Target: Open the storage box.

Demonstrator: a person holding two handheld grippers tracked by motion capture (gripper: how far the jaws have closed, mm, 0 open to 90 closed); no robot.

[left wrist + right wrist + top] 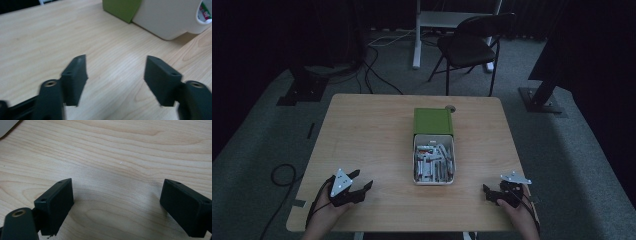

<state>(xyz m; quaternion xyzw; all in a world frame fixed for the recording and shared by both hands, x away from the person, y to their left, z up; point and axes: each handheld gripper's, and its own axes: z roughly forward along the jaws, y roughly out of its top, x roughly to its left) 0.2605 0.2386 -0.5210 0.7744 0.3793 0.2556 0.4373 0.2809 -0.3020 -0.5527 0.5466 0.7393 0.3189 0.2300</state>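
From the high view, the white box (433, 165) of small loose pieces is seen between the left gripper (362, 181) and right gripper (486, 192), both empty, jaws apart. In the left gripper view, its rigid, smooth, probably light wall (167, 20) is seen ahead to the right. In the right gripper view, bare table (120, 152) is shown; the rim is judged the best hold.

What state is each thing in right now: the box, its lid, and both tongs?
White rectangular plastic box: open, filled with small mixed items, standing on the wooden table.
Green flat lid: off the box opening, lying right behind it.
Left tongs: open, nothing between the jaws, apart from the box.
Right tongs: open, empty, low over the table.
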